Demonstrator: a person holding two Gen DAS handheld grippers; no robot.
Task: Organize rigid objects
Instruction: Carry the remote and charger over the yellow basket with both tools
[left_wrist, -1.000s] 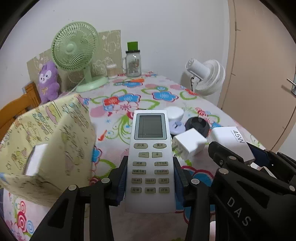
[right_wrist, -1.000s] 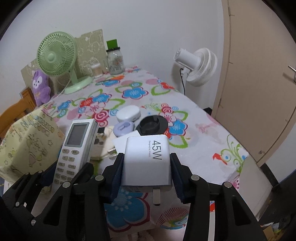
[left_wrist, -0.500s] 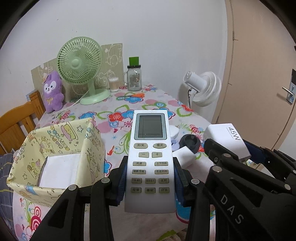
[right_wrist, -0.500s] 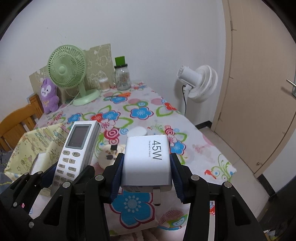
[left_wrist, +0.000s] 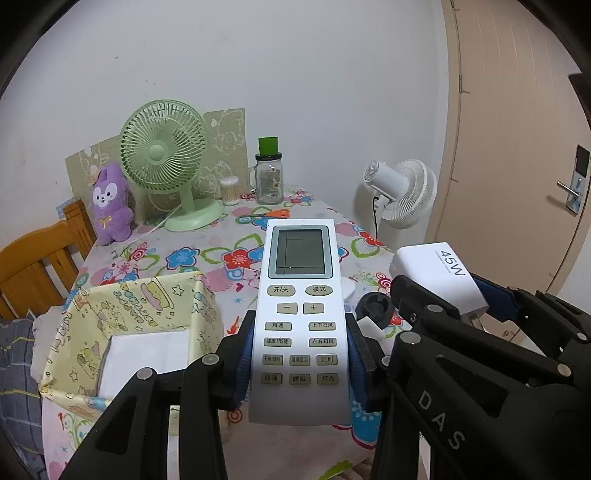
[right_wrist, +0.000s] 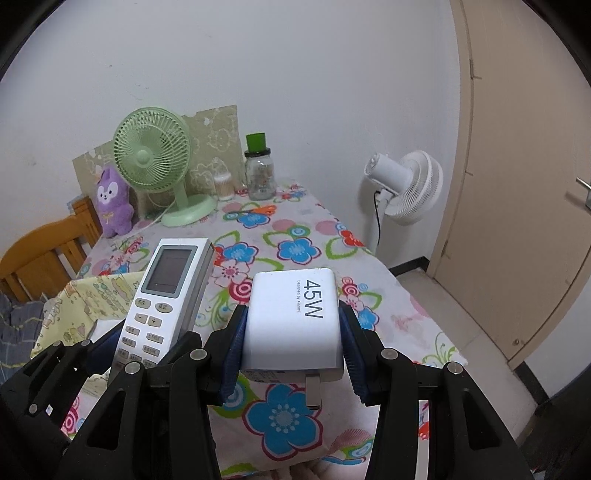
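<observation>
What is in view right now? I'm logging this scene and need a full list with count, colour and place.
remote control: 1, white, held in left gripper
charger: 1, white, marked 45W, held in right gripper
storage box: 1, yellow patterned, table's near left
desk fan: 1, green, table's far end
plush toy: 1, purple, left of green fan
jar: 1, clear, green lid, far end
standing fan: 1, white, beside table
chair: 1, wooden, left
left gripper: black, shut
right gripper: black, shut
</observation>
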